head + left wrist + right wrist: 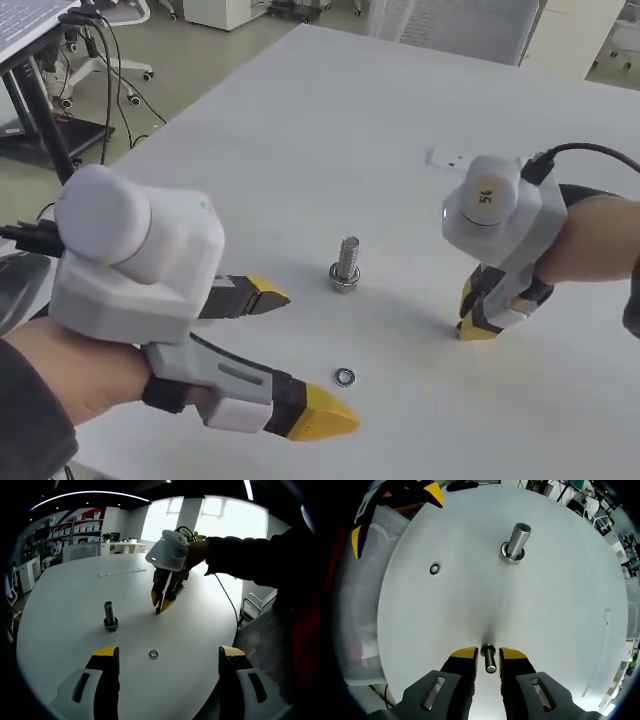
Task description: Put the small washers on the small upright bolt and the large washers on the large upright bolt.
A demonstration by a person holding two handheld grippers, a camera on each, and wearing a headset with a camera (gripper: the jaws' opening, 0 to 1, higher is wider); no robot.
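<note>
Table [400, 150]: white, round.
Left gripper [318, 358]: 7 o'clock of big bolt, jaws wide, nothing held.
Right gripper [470, 325]: 3 o'clock of big bolt, tips down on table, jaws narrow, pinching small bolt [490, 659].
Big bolt [346, 265]: upright, mid-table.
Washer [345, 377]: flat, 6 o'clock of big bolt, just ahead of left jaws.

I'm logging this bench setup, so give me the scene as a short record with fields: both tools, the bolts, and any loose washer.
left tool: open, jaws wide apart, holding nothing
right tool: tips down at the table, shut on the small bolt
large bolt: upright on the table, wider metal ring at its base, apart from both tools
loose washer: lying flat, just beside the left tool's nearer jaw tip, untouched
</note>
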